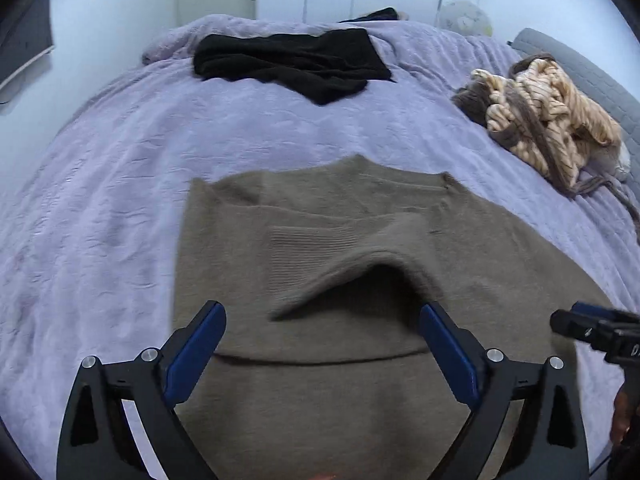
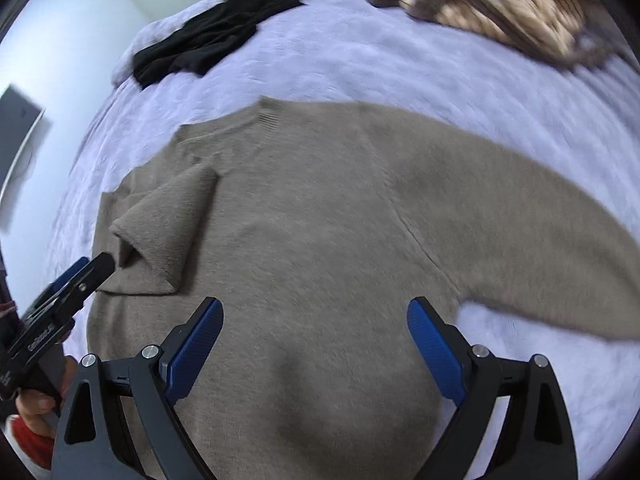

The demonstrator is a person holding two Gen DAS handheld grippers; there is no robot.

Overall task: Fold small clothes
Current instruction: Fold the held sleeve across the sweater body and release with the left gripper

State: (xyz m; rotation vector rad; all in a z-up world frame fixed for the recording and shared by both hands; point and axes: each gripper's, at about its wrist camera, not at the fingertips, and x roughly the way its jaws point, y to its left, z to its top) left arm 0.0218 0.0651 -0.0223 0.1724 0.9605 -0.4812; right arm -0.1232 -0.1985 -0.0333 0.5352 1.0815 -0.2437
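with the left sleeve (image 2: 168,224) laid across the sweater (image 2: 320,240) and both the left gripper (image 1: 322,316) and right gripper (image 2: 314,316) wide and empty, i next grip the right sleeve (image 2: 520,216) near what looks like its cuff and fold it flat.

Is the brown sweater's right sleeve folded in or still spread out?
Spread out: the right sleeve lies flat across the purple bedspread, while the other sleeve is folded in.

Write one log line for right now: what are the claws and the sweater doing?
left claw: open, over folded-in sleeve | right claw: open, empty | brown sweater: flat on purple blanket, other sleeve still spread out
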